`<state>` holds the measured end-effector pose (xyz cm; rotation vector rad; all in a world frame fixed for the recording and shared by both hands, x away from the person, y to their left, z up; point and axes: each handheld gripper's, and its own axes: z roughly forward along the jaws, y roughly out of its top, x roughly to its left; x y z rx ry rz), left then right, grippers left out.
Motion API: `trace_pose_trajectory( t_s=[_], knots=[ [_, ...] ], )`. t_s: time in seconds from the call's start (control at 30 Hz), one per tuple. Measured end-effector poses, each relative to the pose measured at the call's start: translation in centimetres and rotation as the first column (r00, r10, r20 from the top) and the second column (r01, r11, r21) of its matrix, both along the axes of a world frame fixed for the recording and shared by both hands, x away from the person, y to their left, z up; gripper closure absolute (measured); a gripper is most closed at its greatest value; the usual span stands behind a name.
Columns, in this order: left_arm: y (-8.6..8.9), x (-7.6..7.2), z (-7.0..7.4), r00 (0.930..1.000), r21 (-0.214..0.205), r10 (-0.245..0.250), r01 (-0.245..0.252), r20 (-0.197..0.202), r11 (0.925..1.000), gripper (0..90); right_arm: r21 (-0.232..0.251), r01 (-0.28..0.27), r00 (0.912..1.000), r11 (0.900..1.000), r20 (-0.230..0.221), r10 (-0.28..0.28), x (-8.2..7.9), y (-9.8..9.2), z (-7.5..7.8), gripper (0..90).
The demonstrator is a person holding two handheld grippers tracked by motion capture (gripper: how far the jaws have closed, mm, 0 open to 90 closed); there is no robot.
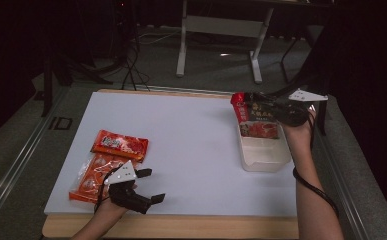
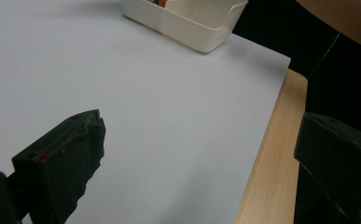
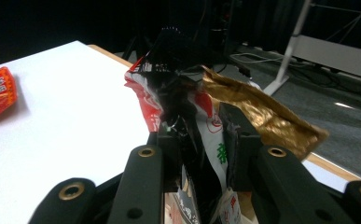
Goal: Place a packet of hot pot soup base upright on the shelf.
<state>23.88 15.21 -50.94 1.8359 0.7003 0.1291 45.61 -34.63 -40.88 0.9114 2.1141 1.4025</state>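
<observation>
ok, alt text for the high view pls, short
The right gripper holds a red and dark snack packet over the far end of a white bin at the right of a white table. At the left, the open left gripper rests beside two orange-red packets.

white bin [image 2: 187,23] cut off (top edge), packet print [image 1: 258,117] unreadable

The room is dim and the background falls to near black, while the white surface [image 1: 181,140] is the brightest area, evenly lit from above. Shadows are soft and short. The high view is grainy; near parts in both gripper views are blurred and underexposed
</observation>
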Motion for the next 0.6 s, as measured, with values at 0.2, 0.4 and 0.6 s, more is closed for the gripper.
trace_pose_trajectory(
  t_s=[0.2, 0.4, 0.6],
  knots=[
    [-0.1, 0.0, 0.0, 1.0, -0.001, -0.002, 0.002, -0.002, 1.0, 1.6, 0.064, 0.018, 0.9998, 0.9978, -0.006, -0.017, -0.2, -0.7, -0.8, 71.7],
    [0.0, 0.0, -0.1, 1.0, 0.0, -0.002, 0.002, -0.004, 1.0, 1.6, 0.138, 0.041, 0.9992, 0.9896, -0.007, -0.04, -0.5, -2.4, -2.2, 71.7],
    [0.0, 0.0, -0.1, 1.0, 0.002, -0.004, 0.004, -0.003, 1.0, 1.6, 0.129, 0.071, 0.9974, 0.989, -0.005, -0.071, -1.0, -3.3, -2.8, 71.4]
  ],
)
